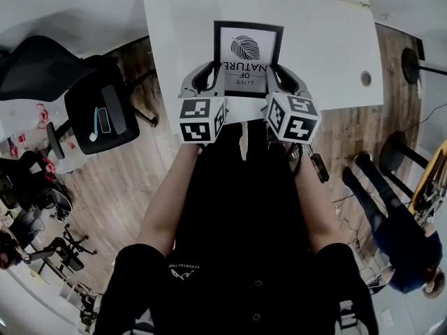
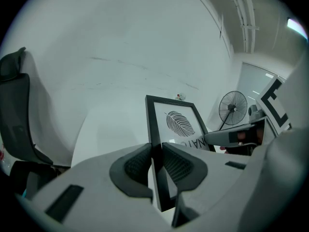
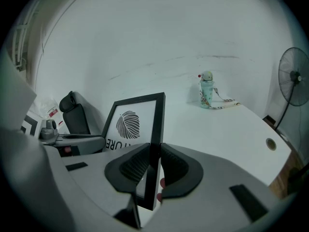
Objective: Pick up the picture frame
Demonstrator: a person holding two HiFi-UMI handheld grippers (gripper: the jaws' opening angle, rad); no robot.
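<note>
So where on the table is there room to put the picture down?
Lots of bare table: the patch left of the picture frame up to the table's edge, the strip between the frame and the round hole on the right, and the stretch beyond the frame. Only the far right corner is taken, by a small bottle with a strap.

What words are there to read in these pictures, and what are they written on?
"NATURE": big letters on the print in the picture frame.
"OF": small letters on the same print, right next to that word.
A tiny line on the other side of "NATURE" may say "LOVE", but it is too small to be sure.
White print on the person's black shirt: too small to read.
</note>
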